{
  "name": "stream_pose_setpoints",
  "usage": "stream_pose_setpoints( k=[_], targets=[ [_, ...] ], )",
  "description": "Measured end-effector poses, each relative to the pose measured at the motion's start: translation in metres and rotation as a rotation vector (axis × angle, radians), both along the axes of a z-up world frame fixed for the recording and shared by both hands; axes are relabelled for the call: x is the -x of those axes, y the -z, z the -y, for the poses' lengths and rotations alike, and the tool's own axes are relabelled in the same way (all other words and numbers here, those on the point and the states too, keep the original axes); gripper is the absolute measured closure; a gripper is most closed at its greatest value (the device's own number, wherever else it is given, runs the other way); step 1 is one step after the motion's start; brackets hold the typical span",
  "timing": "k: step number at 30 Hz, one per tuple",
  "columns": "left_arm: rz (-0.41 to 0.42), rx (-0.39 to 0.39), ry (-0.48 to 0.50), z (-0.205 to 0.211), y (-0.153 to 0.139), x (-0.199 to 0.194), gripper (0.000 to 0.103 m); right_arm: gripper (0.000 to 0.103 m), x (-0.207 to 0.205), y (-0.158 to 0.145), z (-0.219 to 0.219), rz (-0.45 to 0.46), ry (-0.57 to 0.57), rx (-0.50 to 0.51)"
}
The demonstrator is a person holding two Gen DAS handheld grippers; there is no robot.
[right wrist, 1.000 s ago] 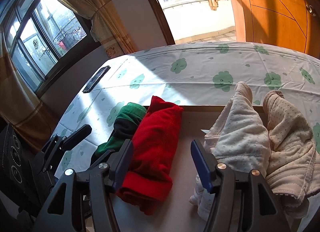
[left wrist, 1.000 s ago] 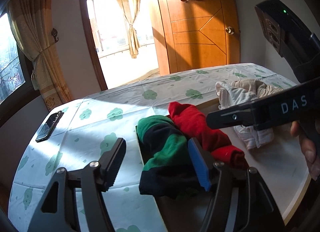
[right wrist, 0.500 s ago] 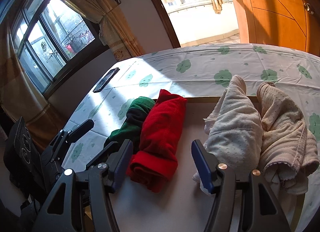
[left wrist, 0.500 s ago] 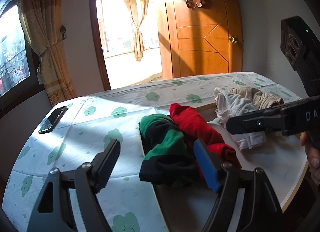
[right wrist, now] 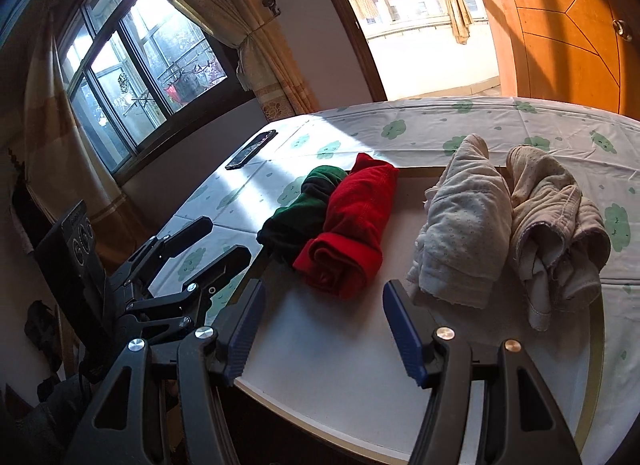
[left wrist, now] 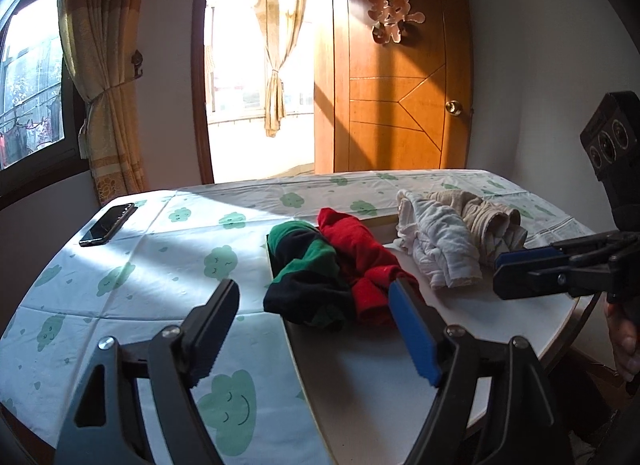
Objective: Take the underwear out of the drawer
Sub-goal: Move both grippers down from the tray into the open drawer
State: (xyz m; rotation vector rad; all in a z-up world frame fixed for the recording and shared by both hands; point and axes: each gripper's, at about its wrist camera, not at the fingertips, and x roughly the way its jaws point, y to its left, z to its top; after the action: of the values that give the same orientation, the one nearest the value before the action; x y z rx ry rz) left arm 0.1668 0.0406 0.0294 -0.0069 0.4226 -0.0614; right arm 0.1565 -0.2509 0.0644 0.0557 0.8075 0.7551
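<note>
A shallow white drawer tray (left wrist: 360, 377) (right wrist: 340, 349) lies on the bed. In it lie a green and black rolled underwear (left wrist: 308, 281) (right wrist: 298, 213), a red one (left wrist: 360, 253) (right wrist: 356, 217), a pale grey-white one (left wrist: 440, 249) (right wrist: 464, 233) and a beige one (left wrist: 492, 221) (right wrist: 552, 225). My left gripper (left wrist: 312, 333) is open and empty, just short of the green and red pieces; it also shows in the right wrist view (right wrist: 200, 241). My right gripper (right wrist: 320, 329) is open and empty above the tray's front; it also shows in the left wrist view (left wrist: 520, 273).
The bed has a white sheet with green cloud prints (left wrist: 160, 265) (right wrist: 520, 121). A black phone (left wrist: 107, 223) (right wrist: 251, 149) lies near its far left corner. Behind are a curtained window (right wrist: 140, 81), a bright doorway (left wrist: 256, 85) and a wooden door (left wrist: 400, 85).
Both grippers have pulled back and risen from the clothes, which now sit farther away in both views. Both stay open and empty. The clothes have not moved.
</note>
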Motion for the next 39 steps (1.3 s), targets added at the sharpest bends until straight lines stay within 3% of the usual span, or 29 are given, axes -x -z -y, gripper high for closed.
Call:
stream_pose_setpoints(
  k=[11,16,21,28,39],
  targets=[
    [0.087,0.009,0.028,0.016,0.0,0.072,0.017,0.038,0.082,0.01,0.027,0.069,-0.077,0.029],
    [0.089,0.015,0.044,0.026,0.006,0.095,0.017,0.036,0.109,0.023,0.039,0.052,-0.088,0.021],
    [0.061,0.006,0.069,0.039,0.016,0.111,0.014,0.036,0.13,0.032,0.053,0.04,-0.086,0.004],
    [-0.018,-0.012,0.083,0.055,0.045,0.116,0.012,0.036,0.149,0.052,0.074,0.068,-0.079,0.096],
    [-0.124,-0.037,0.053,0.055,0.075,0.11,0.012,0.036,0.135,0.103,0.096,0.0,-0.04,0.213]
  ],
)
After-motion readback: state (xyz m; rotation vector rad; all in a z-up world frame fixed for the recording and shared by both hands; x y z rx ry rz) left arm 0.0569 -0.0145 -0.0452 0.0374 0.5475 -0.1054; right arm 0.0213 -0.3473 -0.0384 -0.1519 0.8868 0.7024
